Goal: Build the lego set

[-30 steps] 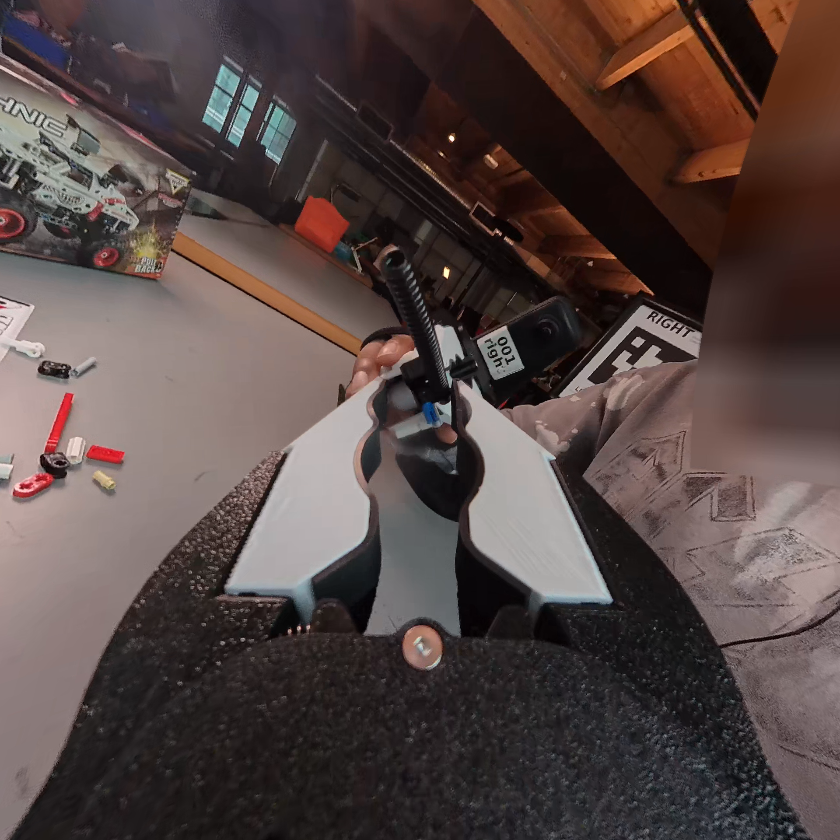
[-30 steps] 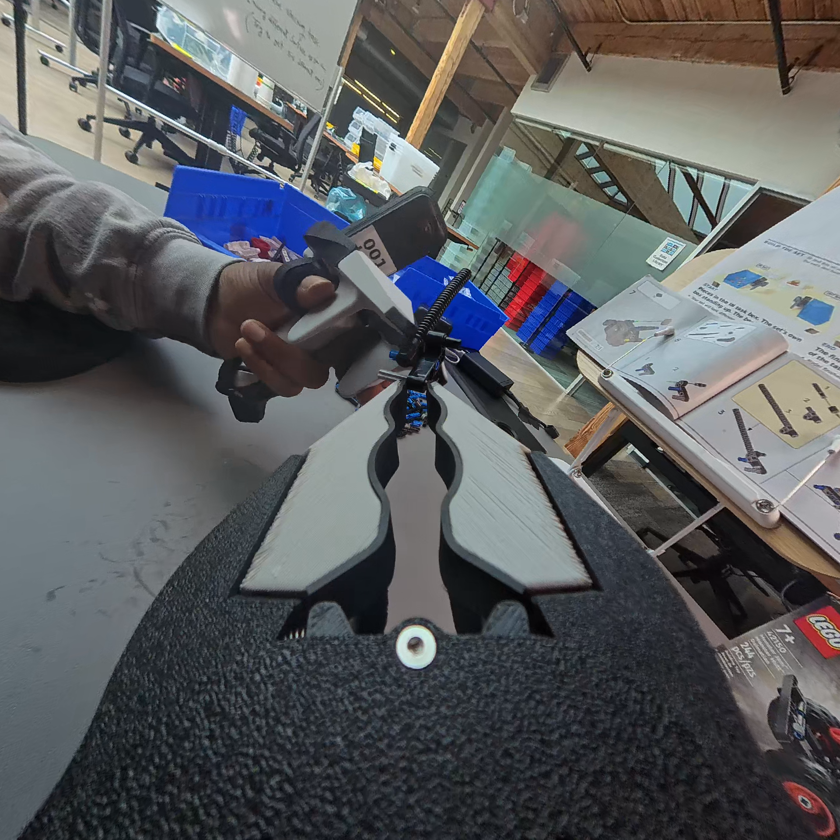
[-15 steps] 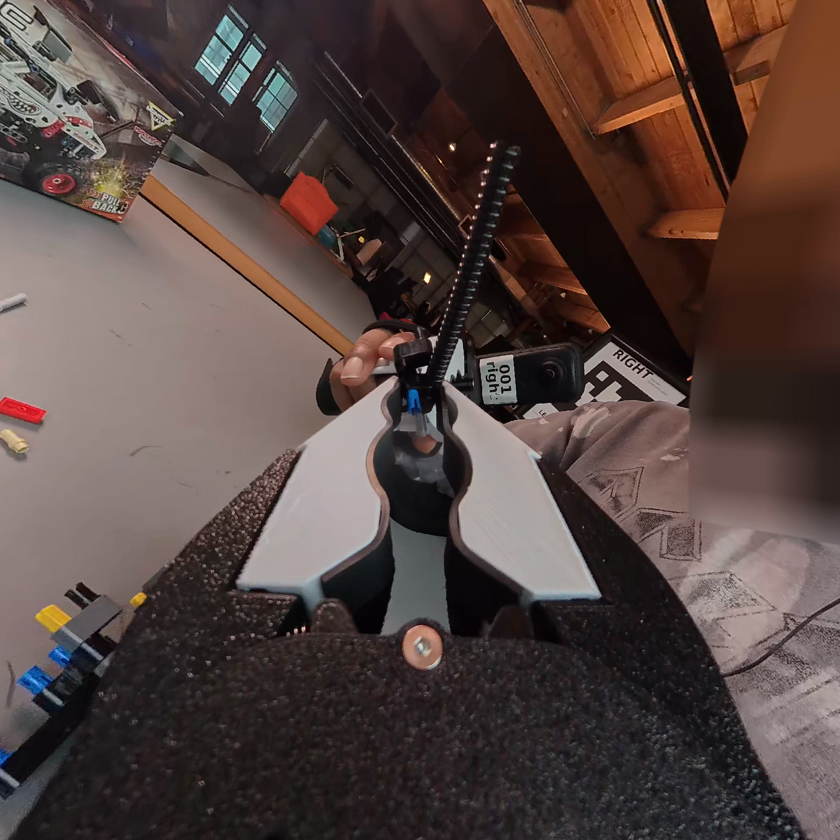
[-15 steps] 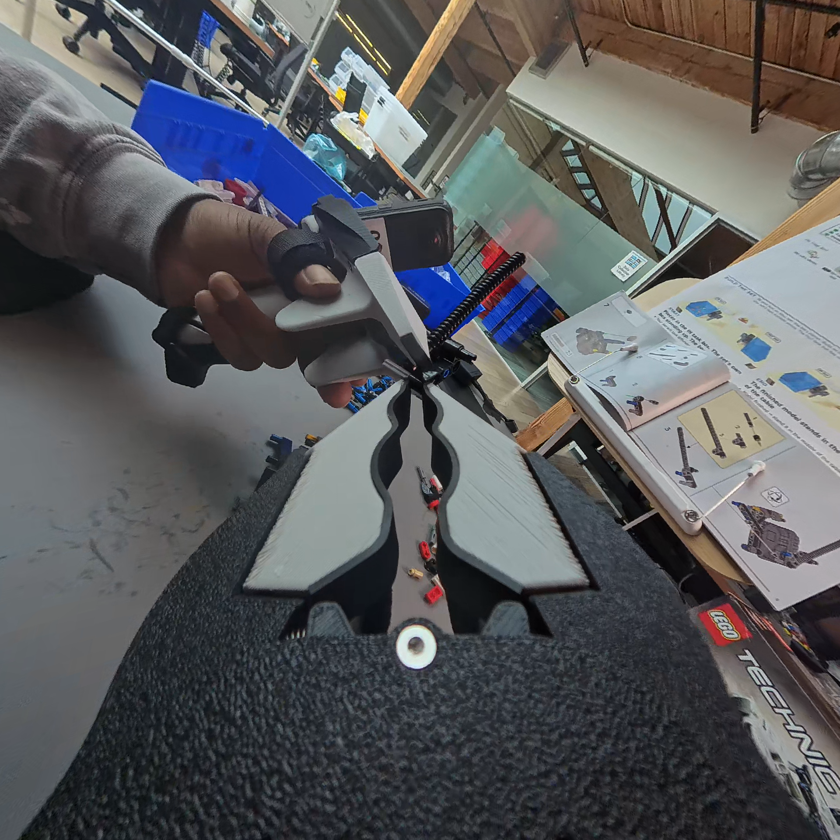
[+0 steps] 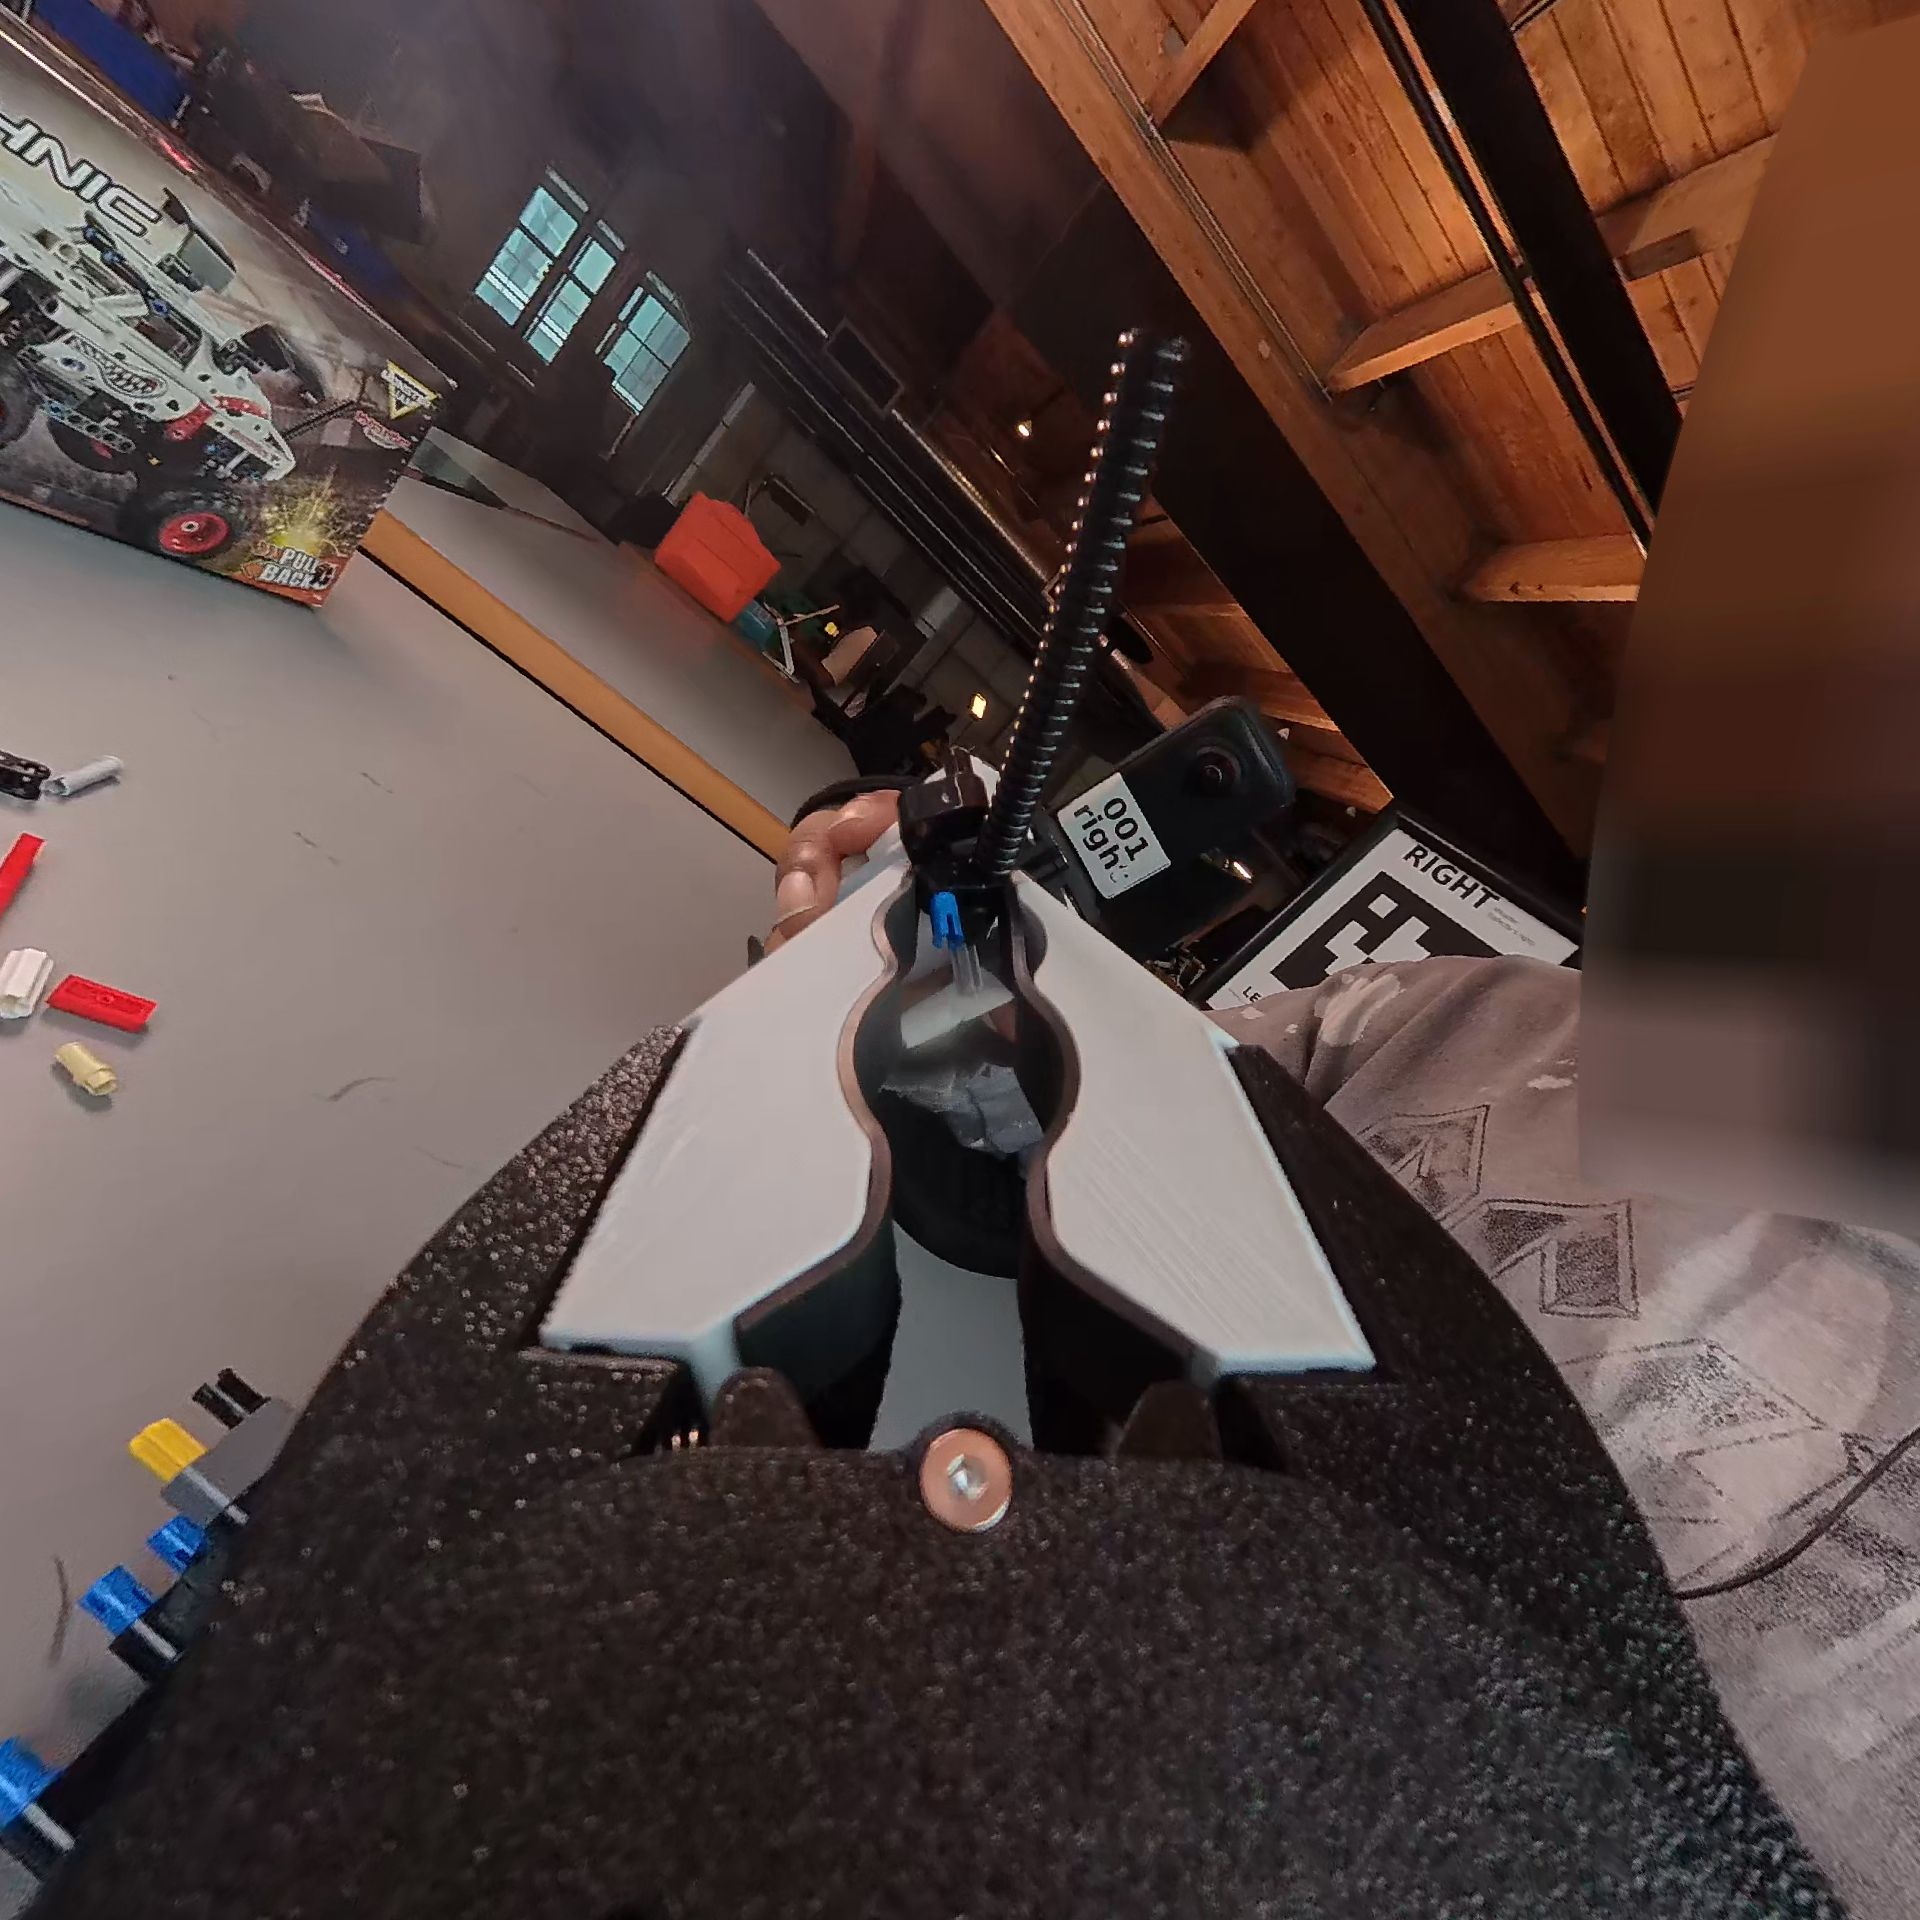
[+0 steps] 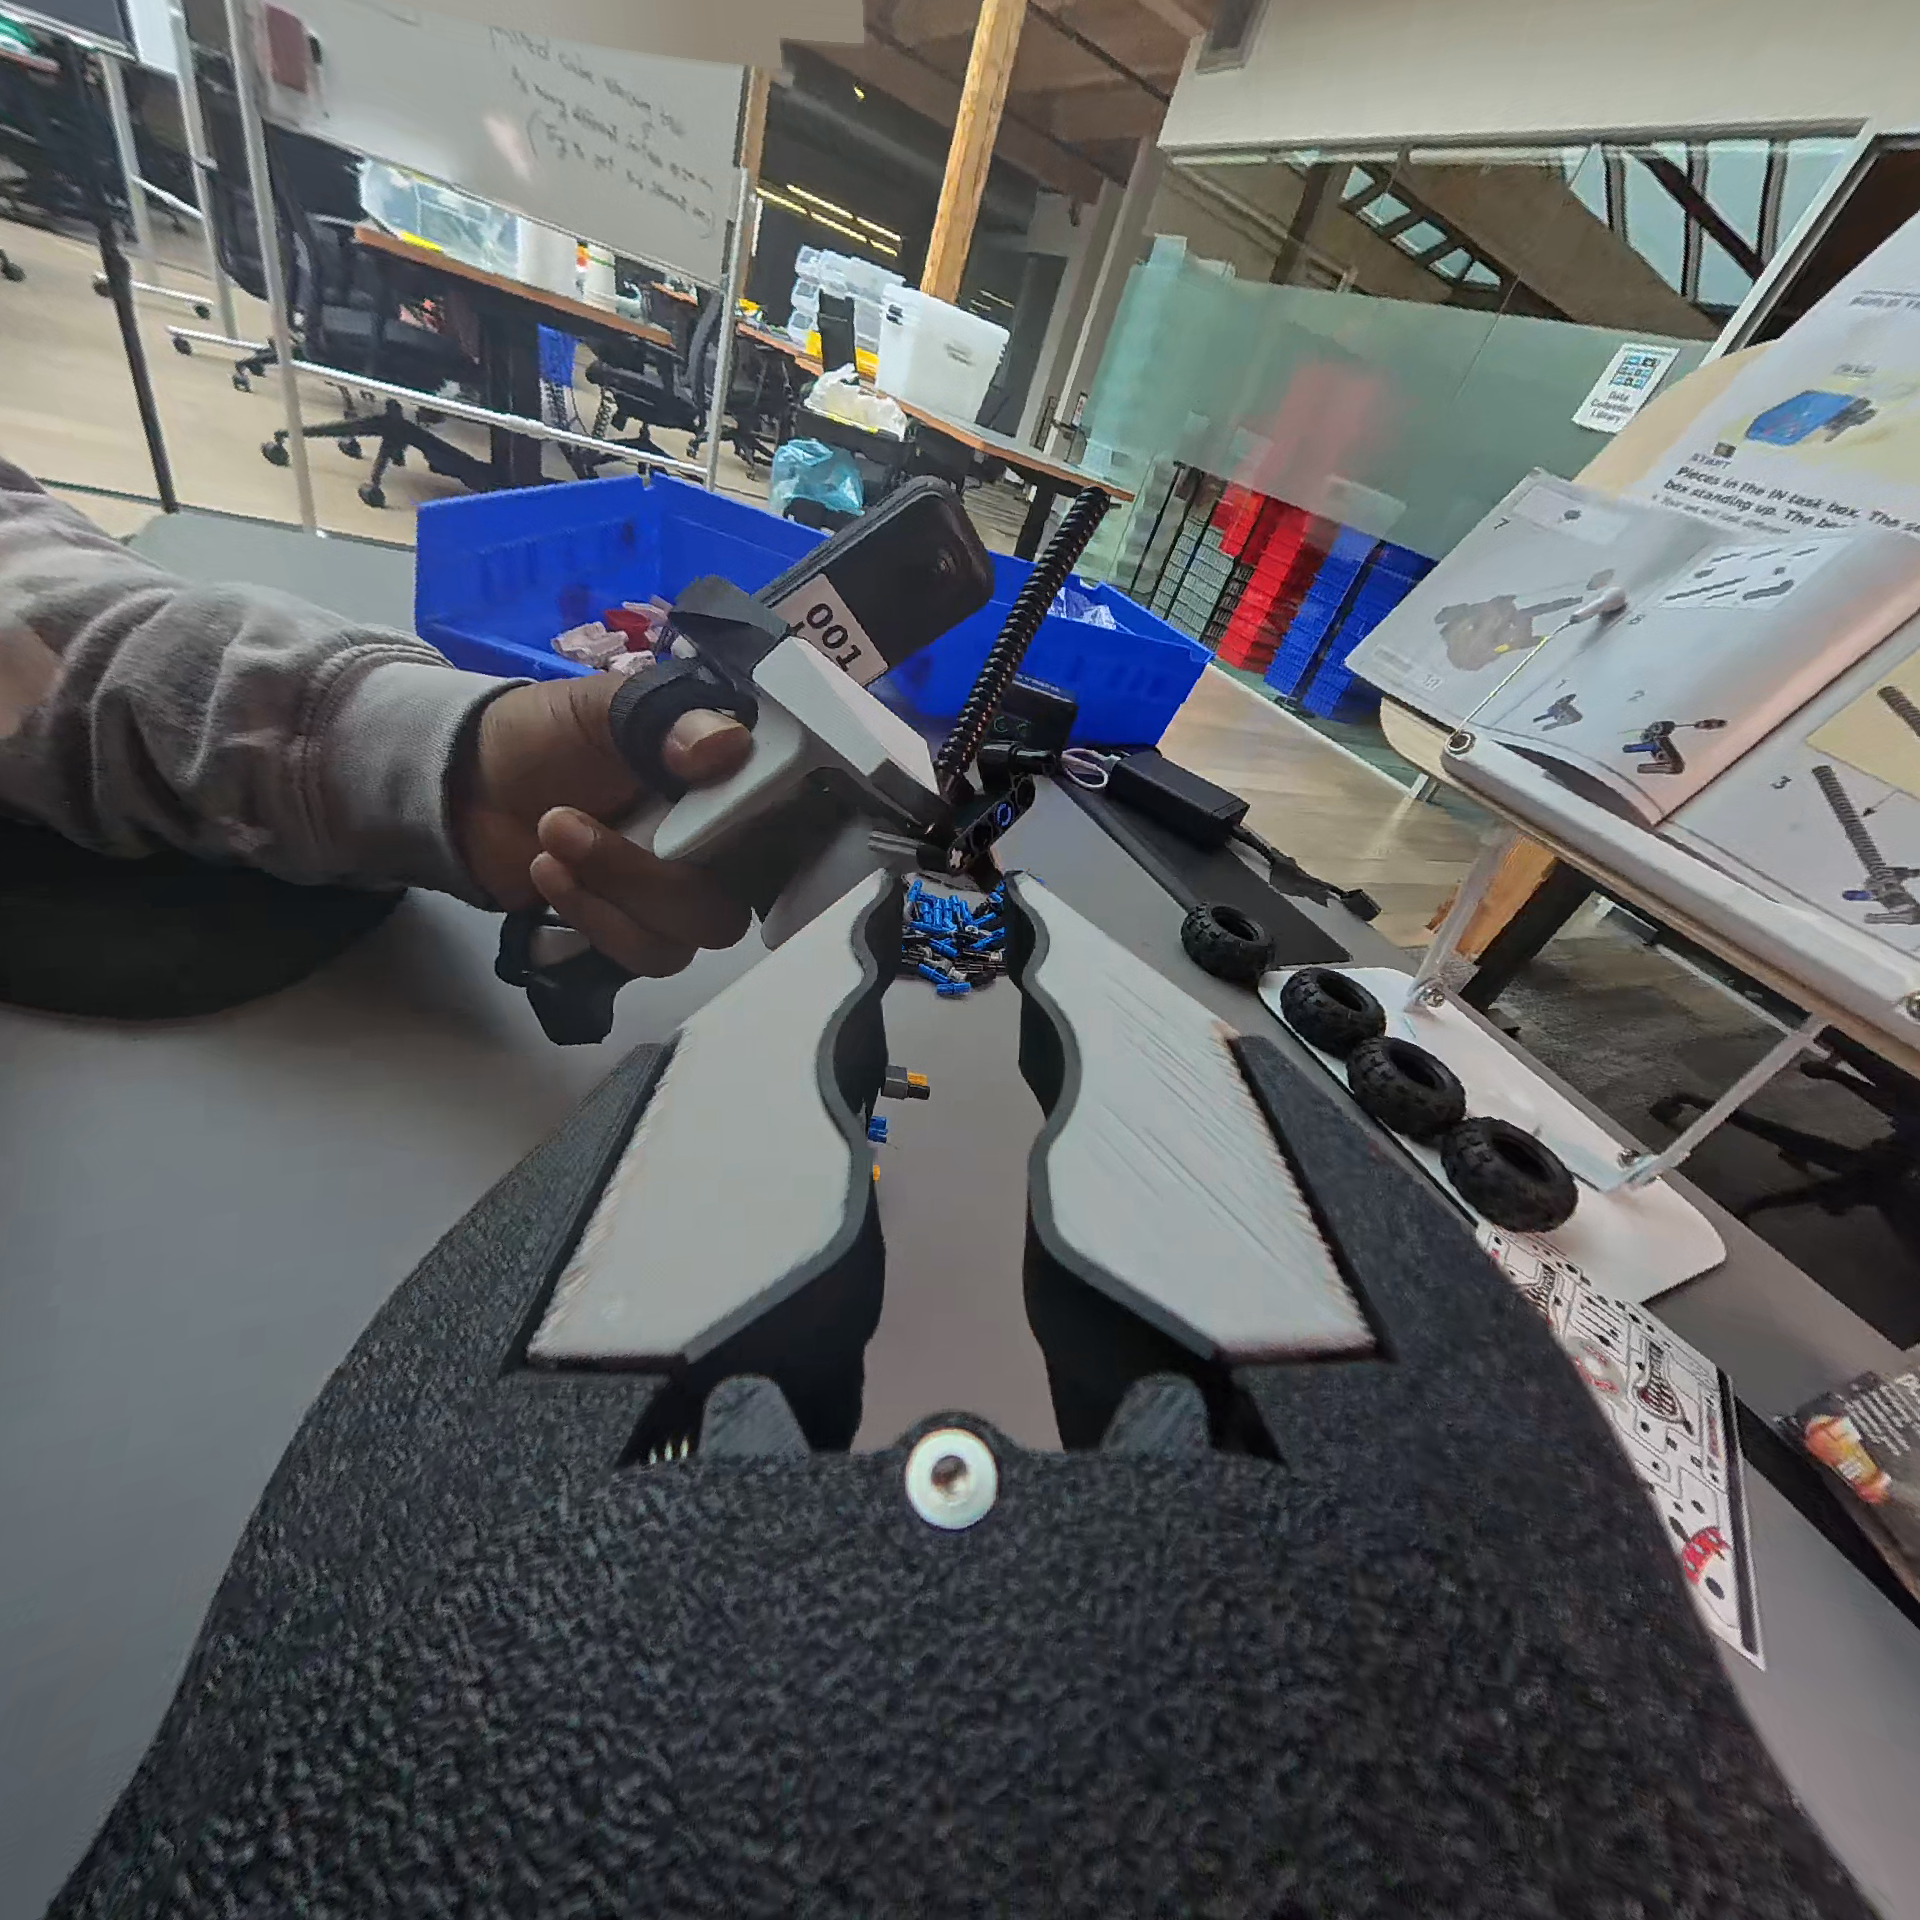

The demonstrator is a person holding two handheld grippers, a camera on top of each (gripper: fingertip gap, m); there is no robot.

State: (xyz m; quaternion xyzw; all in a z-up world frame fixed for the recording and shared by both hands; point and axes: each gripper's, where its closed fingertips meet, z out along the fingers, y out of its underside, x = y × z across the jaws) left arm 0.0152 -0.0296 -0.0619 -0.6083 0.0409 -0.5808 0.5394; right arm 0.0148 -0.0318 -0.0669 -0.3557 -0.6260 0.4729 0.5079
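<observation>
The left tool (image 5: 961, 894) is closed on a small black assembly (image 5: 951, 831) carrying a ribbed hose (image 5: 1081, 582), held above the table (image 5: 395, 935). The right tool (image 6: 951, 883), slightly apart, holds nothing; the assembly sits just beyond its tips, over loose pins (image 6: 951, 935).

A wooden plank ceiling (image 5: 1382, 208) with heavy beams fills the 1 o'clock part of the left wrist view, and paned windows (image 5: 587, 301) glow pale at 11 o'clock against a dark wall. In the right wrist view a whiteboard (image 6: 520, 135) on a metal frame stands at 11 o'clock, with long desks (image 6: 499, 301) and black office chairs (image 6: 343, 322) behind it on a light wood floor (image 6: 62, 405). A wooden post (image 6: 971, 145) rises at 12 o'clock beside a frosted glass partition (image 6: 1351, 416) at 2 o'clock.
</observation>
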